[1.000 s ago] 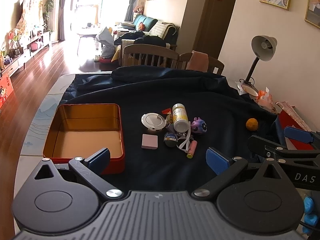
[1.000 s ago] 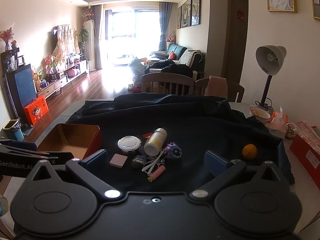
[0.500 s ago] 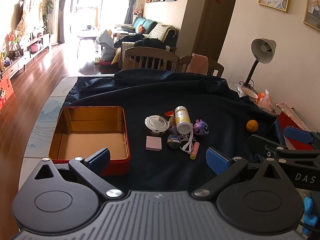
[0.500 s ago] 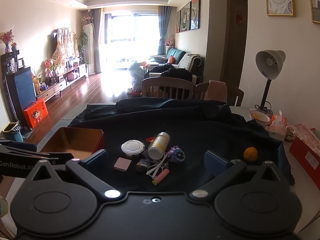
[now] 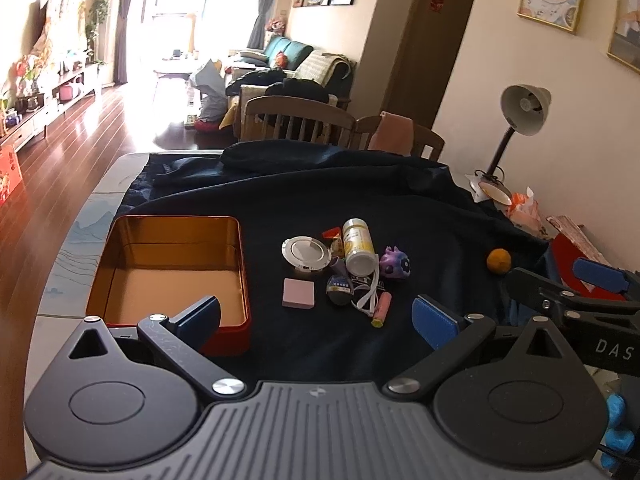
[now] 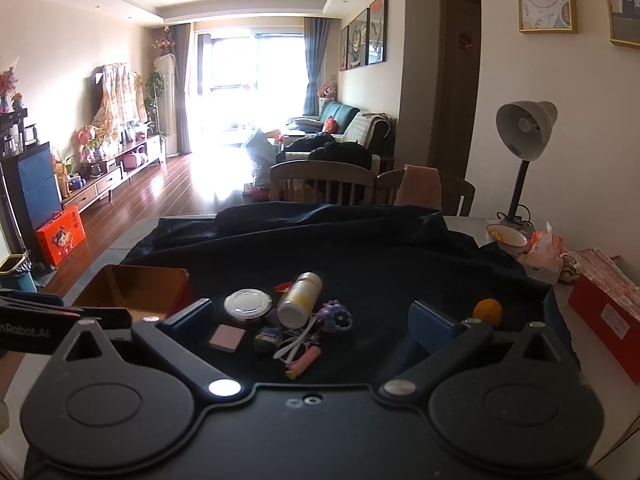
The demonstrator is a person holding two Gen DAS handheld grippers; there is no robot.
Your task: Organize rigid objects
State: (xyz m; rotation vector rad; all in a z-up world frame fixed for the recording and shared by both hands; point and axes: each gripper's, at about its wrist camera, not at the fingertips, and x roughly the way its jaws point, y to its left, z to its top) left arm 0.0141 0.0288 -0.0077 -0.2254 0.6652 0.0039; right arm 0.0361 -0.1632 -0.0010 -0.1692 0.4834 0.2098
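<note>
An open red tin (image 5: 168, 272) with a gold inside sits at the left of a dark cloth; it also shows in the right wrist view (image 6: 136, 288). A small pile lies mid-table: round silver lid (image 5: 306, 251), yellow bottle (image 5: 357, 245), purple toy (image 5: 394, 266), pink square (image 5: 298, 293), pink tube (image 5: 381, 309), white cord (image 5: 370, 294). The right wrist view shows the lid (image 6: 247, 303), bottle (image 6: 300, 299), pink square (image 6: 227, 338) and pink tube (image 6: 304, 362). My left gripper (image 5: 318, 320) is open and empty, short of the pile. My right gripper (image 6: 310, 320) is open and empty too.
An orange fruit (image 5: 499, 261) lies at the cloth's right. A desk lamp (image 5: 520, 120), a bowl (image 5: 494, 192) and a red box (image 6: 608, 312) stand along the right edge. Wooden chairs (image 5: 300, 120) stand behind the table. The cloth (image 5: 320, 184) bunches at the far side.
Both grippers have drawn back and risen slightly, so the tin and pile sit farther off and more central. Nothing on the table has moved. Both stay open.
</note>
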